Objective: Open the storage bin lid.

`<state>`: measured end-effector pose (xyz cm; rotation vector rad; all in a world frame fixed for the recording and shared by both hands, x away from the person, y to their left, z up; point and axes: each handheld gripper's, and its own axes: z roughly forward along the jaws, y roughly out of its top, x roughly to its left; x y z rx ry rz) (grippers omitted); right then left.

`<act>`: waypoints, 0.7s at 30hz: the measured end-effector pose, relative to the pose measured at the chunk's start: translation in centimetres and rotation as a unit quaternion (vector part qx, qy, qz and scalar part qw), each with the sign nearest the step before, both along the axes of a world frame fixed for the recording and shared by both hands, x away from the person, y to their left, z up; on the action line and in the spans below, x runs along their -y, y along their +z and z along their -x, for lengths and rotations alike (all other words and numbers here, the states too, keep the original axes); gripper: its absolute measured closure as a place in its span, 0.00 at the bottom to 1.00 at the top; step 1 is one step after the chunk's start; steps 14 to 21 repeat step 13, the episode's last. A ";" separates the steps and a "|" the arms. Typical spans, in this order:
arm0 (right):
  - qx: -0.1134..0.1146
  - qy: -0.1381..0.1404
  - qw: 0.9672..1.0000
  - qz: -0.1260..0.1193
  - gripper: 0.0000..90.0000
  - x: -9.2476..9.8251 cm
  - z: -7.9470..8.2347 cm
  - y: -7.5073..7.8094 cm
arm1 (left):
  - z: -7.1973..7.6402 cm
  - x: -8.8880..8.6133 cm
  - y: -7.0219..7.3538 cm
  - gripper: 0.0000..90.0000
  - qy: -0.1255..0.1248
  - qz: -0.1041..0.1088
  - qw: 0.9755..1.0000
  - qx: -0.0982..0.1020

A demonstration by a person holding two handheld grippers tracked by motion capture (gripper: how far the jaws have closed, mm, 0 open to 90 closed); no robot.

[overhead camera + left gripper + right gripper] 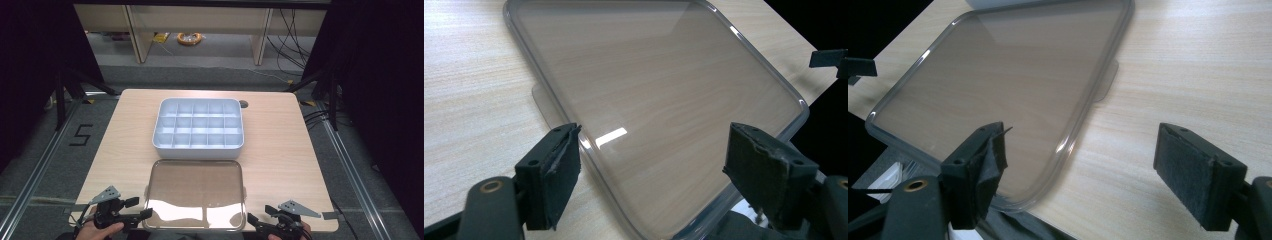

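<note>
Clear plastic lid (195,192) flat on table, between wide-spread left gripper (138,209) and right gripper (261,214).

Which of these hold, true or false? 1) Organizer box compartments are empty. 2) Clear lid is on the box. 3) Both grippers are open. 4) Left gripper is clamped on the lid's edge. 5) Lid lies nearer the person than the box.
1) True: the white organizer box has nothing visible in its compartments.
2) False: the clear lid lies flat on the table, in front of the box.
3) True: the left gripper and the right gripper both have jaws spread apart.
4) False: its jaws stand apart at the lid's near corner, gripping nothing.
5) True.
</note>
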<state>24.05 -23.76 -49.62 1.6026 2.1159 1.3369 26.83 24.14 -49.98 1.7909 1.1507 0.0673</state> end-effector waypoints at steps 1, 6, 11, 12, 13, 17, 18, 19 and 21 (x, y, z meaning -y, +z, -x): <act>-0.013 -0.006 1.000 -0.008 0.26 -0.1 0.2 0.2 | 0.0 0.0 0.0 0.24 0.000 0.001 1.000 0.000; -0.021 -0.012 1.000 -0.014 0.26 -0.2 0.1 0.0 | 0.0 0.0 0.0 0.24 -0.003 -0.003 1.000 -0.002; -0.009 0.000 1.000 -0.004 0.27 0.1 0.0 -0.1 | 0.0 0.0 0.0 0.25 -0.002 -0.001 1.000 -0.002; -0.013 -0.003 1.000 -0.007 0.27 0.1 -0.1 -0.2 | 0.0 0.0 0.0 0.25 -0.002 0.000 1.000 -0.001; -0.011 0.000 1.000 -0.009 0.27 0.1 -0.1 -0.2 | -0.1 0.0 -0.1 0.25 -0.002 -0.001 1.000 -0.002; -0.011 0.000 1.000 -0.009 0.27 0.1 -0.1 -0.2 | -0.1 0.0 -0.1 0.25 -0.002 -0.001 1.000 -0.002; -0.011 0.000 1.000 -0.009 0.27 0.1 -0.1 -0.2 | -0.1 0.0 -0.1 0.25 -0.002 -0.001 1.000 -0.002; -0.011 0.000 1.000 -0.009 0.27 0.1 -0.1 -0.2 | -0.1 0.0 -0.1 0.25 -0.002 -0.001 1.000 -0.002; -0.011 0.000 1.000 -0.009 0.27 0.1 -0.1 -0.2 | -0.1 0.0 -0.1 0.25 -0.002 -0.001 1.000 -0.002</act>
